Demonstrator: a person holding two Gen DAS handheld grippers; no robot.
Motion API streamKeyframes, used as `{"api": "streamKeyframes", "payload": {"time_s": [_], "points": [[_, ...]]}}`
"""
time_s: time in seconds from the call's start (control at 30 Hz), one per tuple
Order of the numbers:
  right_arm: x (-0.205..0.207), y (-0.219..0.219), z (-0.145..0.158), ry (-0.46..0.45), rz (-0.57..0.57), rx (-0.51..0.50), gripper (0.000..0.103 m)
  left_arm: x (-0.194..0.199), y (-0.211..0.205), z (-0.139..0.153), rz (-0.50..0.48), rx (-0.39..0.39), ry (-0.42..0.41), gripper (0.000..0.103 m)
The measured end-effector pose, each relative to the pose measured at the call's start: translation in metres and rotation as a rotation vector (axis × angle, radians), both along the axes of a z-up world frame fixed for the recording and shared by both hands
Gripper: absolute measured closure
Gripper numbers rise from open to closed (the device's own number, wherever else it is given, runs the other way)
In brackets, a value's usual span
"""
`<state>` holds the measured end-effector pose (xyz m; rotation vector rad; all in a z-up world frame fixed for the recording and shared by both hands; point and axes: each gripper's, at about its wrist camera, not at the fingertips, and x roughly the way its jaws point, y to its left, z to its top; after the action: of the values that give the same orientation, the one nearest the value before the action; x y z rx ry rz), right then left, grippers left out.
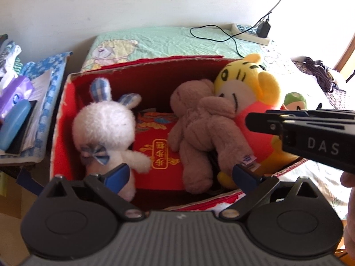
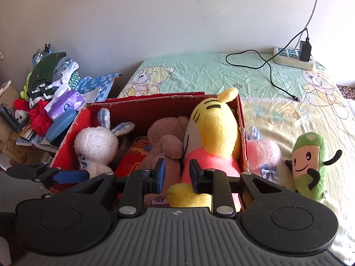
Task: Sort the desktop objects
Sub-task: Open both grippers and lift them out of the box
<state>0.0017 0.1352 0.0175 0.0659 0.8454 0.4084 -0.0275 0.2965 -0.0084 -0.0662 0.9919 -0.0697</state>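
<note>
**Box is nearly full, two toys left outside on the right**

Biggest thing first: the red box [image 2: 243, 133] sits on the bed sheet [image 2: 199, 71] and it's already packed. The yellow tiger [image 2: 213, 128] leans in the right end, the brown bear [image 1: 199, 133] lies face down in the middle with its long axis running front to back, and the white rabbit [image 1: 104, 128] stands at the left end.

Outside the box, just past its right wall, I can see a pink plush [image 2: 264, 153] touching the cardboard, and further right a green plush [image 2: 308, 164] standing upright, apart from the box.

My right gripper [image 2: 176, 176] hangs over the near edge of the box with its pads nearly pressed together and nothing between them. My left gripper [image 1: 180, 174] is spread wide over the rabbit and bear, also empty.

So my guess is the next grab is one of those two loose toys. Both lie to the right of the right gripper, which is clearly the nearer one; it'd need to spread first. The pink one is closer.
</note>
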Motion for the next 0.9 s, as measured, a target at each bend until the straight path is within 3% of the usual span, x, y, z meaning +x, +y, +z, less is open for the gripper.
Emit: {"api": "streamKeyframes", "payload": {"time_s": [0.9], "points": [[-0.014,-0.001,0.009,-0.026,-0.039,-0.008,0.076,-0.010,0.006,0.005,0.083,0.062,-0.004,0.004]]}}
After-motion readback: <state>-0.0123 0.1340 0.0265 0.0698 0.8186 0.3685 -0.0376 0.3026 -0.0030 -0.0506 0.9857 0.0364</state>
